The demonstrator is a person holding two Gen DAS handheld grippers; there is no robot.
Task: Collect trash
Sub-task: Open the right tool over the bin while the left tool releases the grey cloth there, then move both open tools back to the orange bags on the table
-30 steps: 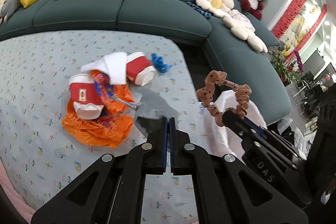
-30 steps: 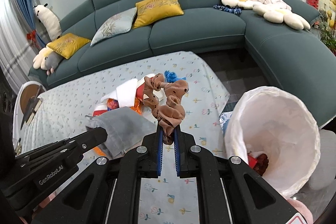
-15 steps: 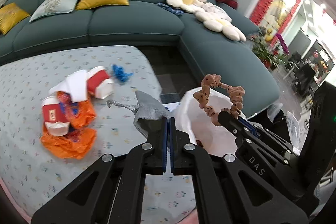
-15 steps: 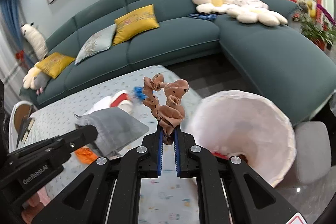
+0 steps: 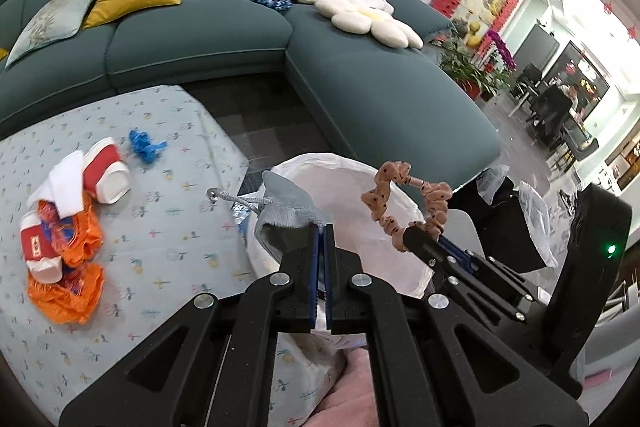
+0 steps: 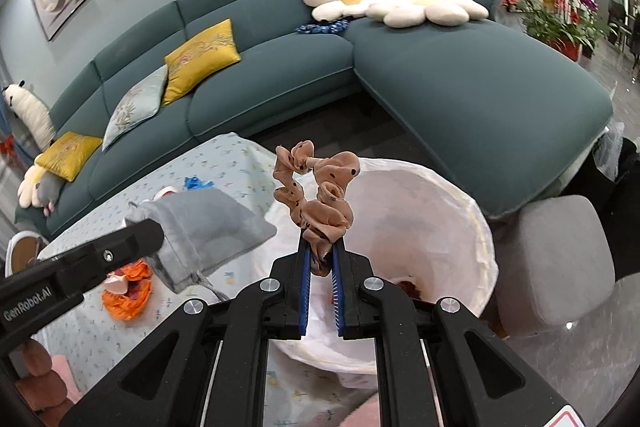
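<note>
My left gripper (image 5: 322, 231) is shut on a grey drawstring pouch (image 5: 286, 211) and holds it over the near rim of a white-lined trash bin (image 5: 352, 227). The pouch also shows in the right wrist view (image 6: 208, 223). My right gripper (image 6: 320, 255) is shut on a tan dotted scrunchie (image 6: 320, 199), held above the bin's opening (image 6: 440, 223). The scrunchie shows in the left wrist view (image 5: 404, 195) over the bin. Some trash lies in the bin's bottom (image 6: 408, 287).
On the floral-cloth table (image 5: 160, 247) lie two red-and-white paper cups (image 5: 108, 175), an orange wrapper (image 5: 68, 287), a white napkin (image 5: 64, 183) and a blue scrap (image 5: 146, 145). A teal sofa (image 5: 360, 87) curves behind. A grey stool (image 6: 560, 259) stands right of the bin.
Both grippers have swung right from the table to above the trash bin, carrying the pouch and the scrunchie. The bin now fills the middle of both views.
</note>
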